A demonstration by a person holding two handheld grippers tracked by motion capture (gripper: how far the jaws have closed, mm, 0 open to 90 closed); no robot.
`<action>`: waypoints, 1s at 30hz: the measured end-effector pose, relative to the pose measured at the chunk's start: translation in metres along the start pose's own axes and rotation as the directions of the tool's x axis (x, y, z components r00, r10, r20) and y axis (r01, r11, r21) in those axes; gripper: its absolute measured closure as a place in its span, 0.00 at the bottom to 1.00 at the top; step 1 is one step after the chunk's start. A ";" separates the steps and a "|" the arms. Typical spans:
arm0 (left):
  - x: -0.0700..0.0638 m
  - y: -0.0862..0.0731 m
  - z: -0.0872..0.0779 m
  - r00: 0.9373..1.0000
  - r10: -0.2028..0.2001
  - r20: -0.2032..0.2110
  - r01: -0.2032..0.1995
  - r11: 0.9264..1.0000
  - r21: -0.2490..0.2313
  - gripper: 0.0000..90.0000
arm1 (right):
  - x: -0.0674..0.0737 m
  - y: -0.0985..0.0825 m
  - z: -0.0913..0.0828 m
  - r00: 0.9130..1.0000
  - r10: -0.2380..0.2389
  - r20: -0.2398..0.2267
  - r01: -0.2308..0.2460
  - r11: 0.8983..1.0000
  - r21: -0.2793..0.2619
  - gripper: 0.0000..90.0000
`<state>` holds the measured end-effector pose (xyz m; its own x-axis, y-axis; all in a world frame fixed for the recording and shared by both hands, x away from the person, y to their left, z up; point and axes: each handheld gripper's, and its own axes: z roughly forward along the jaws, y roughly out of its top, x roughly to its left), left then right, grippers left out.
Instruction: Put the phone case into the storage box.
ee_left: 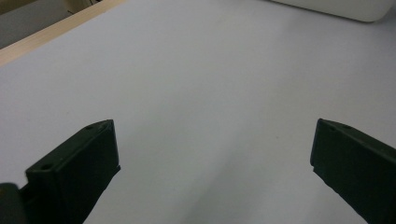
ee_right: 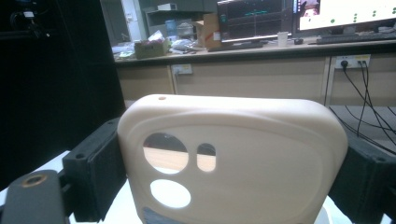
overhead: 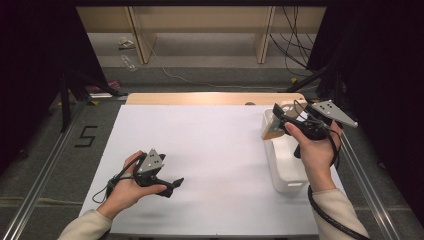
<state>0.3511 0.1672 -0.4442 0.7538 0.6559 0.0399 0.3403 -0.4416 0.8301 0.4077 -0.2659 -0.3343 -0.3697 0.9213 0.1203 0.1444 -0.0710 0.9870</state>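
Right hand-held gripper (overhead: 278, 118) clamping beige phone case (overhead: 272, 127) over white tray (overhead: 289, 172)

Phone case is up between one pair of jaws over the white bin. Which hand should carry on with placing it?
Right. The right gripper is shut on the beige phone case and held above the white bin. The left gripper is open, with nothing between its jaws, over the white table cover, well away from the bin.

The phone case (ee_right: 233, 158) runs off the bottom of the right gripper view with its lower edge cut away, in the high view the right gripper (overhead: 280, 120) and hand cover most of it, and the white bin (ee_left: 336, 7) is clipped by the left gripper view's top edge.
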 end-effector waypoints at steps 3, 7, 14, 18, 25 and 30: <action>0.000 0.000 0.000 1.000 0.000 0.000 0.000 1.000 0.001 0.01 | -0.001 0.000 0.000 1.000 0.001 0.006 -0.001 1.000 -0.003 0.13; 0.000 0.000 0.000 1.000 0.000 0.000 0.000 1.000 0.000 0.01 | -0.004 0.000 -0.001 1.000 0.002 0.015 -0.002 1.000 -0.002 0.14; 0.000 0.000 0.000 1.000 -0.002 0.001 0.002 1.000 -0.002 0.01 | -0.007 0.001 -0.002 1.000 0.003 0.026 -0.002 1.000 -0.003 0.14; 0.000 0.000 0.000 1.000 -0.003 0.002 0.003 1.000 0.000 0.01 | -0.009 0.000 -0.002 0.999 0.003 0.034 -0.003 1.000 0.000 0.13; 0.000 0.000 0.000 1.000 -0.004 0.001 0.004 1.000 0.000 0.01 | -0.011 0.000 -0.002 0.999 0.001 0.045 -0.001 1.000 0.002 0.14; 0.000 0.000 0.000 1.000 -0.004 0.001 0.004 1.000 0.000 0.01 | -0.012 -0.001 -0.002 0.999 -0.001 0.051 0.001 1.000 0.003 0.14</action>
<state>0.3512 0.1672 -0.4444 0.7528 0.6573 0.0357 0.3436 -0.4386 0.8304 0.4106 -0.2779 -0.3368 -0.3225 0.9397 0.1141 0.1468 -0.0695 0.9867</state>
